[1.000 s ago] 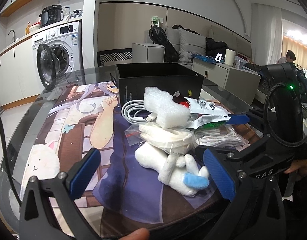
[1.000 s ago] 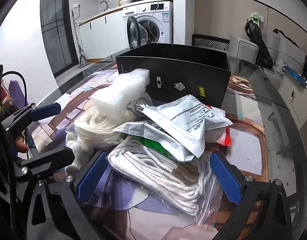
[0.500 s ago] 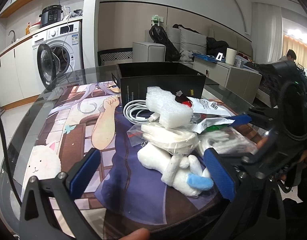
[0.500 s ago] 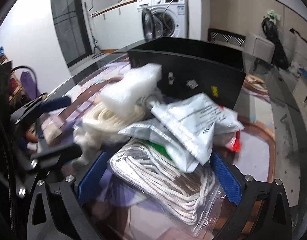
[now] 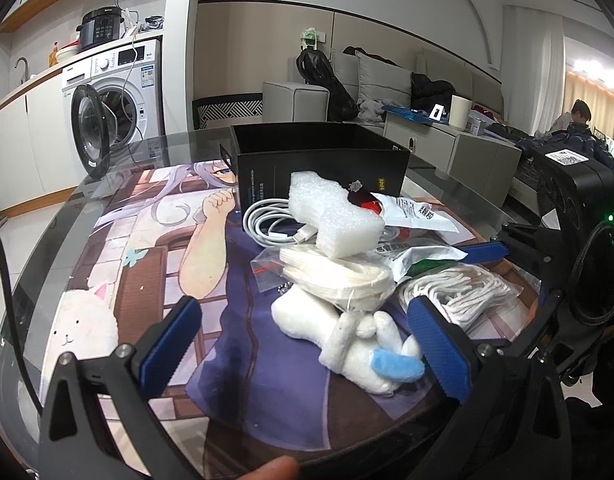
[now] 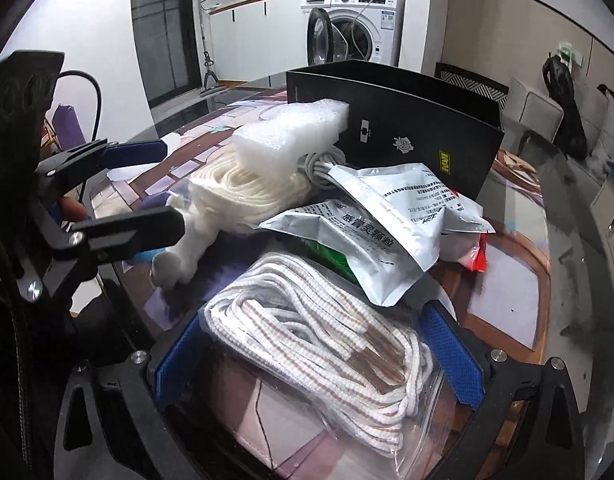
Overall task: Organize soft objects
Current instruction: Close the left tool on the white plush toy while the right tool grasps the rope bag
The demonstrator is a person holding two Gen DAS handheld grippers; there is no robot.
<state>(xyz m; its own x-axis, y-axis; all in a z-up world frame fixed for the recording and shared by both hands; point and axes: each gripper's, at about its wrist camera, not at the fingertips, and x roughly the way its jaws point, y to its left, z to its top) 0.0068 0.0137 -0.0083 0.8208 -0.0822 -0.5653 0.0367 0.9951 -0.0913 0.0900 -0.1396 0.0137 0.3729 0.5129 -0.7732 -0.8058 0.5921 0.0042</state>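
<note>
A pile of soft things lies on the printed mat in front of an open black box (image 5: 319, 160). A white plush toy (image 5: 347, 336) with a blue part lies nearest my left gripper (image 5: 307, 348), which is open with the toy between its fingers. A white foam block (image 5: 331, 216) rests on a bagged cream rope coil (image 5: 339, 276). My right gripper (image 6: 319, 356) is open around a clear bag of striped white rope (image 6: 327, 340). Silver pouches (image 6: 391, 224) lie behind it.
A white charging cable (image 5: 267, 224) lies by the box. The mat covers a round glass table (image 5: 47, 240). A washing machine (image 5: 115, 100) stands at the back left, a sofa and cabinets at the back right.
My right gripper has moved forward and down over the bag of striped rope, so the bag now lies between its fingers. My left gripper has barely moved.
</note>
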